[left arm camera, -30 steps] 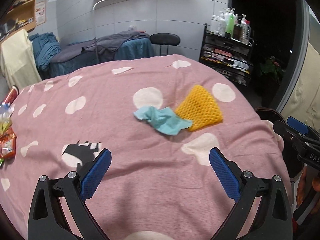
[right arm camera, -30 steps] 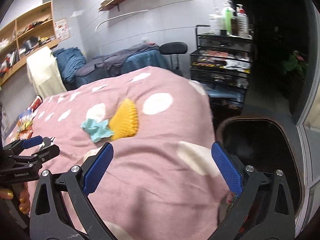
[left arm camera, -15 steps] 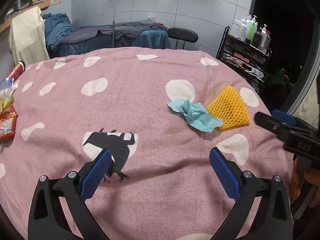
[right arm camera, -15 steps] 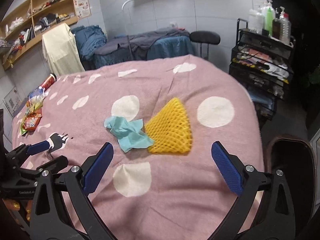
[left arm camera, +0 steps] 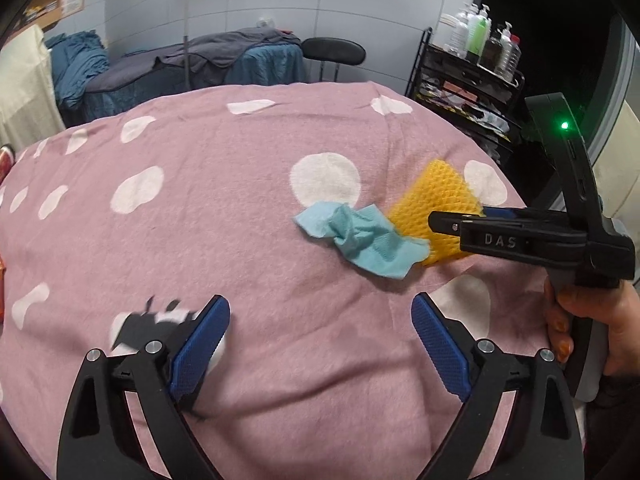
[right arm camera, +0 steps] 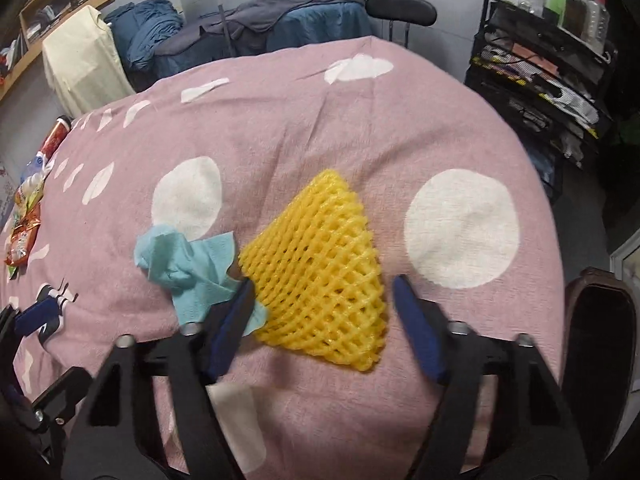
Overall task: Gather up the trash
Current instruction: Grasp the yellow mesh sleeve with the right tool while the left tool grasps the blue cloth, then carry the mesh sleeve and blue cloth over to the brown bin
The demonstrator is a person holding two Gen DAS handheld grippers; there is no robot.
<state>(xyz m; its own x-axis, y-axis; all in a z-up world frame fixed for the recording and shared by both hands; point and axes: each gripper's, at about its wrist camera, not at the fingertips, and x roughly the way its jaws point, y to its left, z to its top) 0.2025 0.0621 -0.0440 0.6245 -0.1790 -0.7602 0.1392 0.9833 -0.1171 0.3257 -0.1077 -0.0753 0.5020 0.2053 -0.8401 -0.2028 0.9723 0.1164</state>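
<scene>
A yellow foam fruit net lies on the pink spotted tablecloth, with a crumpled light-blue tissue touching its left side. My right gripper is open, its fingers straddling the near end of the net, the left finger over the tissue's edge. In the left wrist view the net and tissue lie ahead to the right, and the right gripper reaches over the net from the right. My left gripper is open and empty above the cloth, short of the tissue.
Snack wrappers and a red can lie at the table's far left edge. A dark bin stands beside the table at right. A black rack with bottles and a stool stand behind.
My right gripper has moved forward and down onto the yellow net, its fingers narrowing around it. My left gripper has shifted toward the tissue.
</scene>
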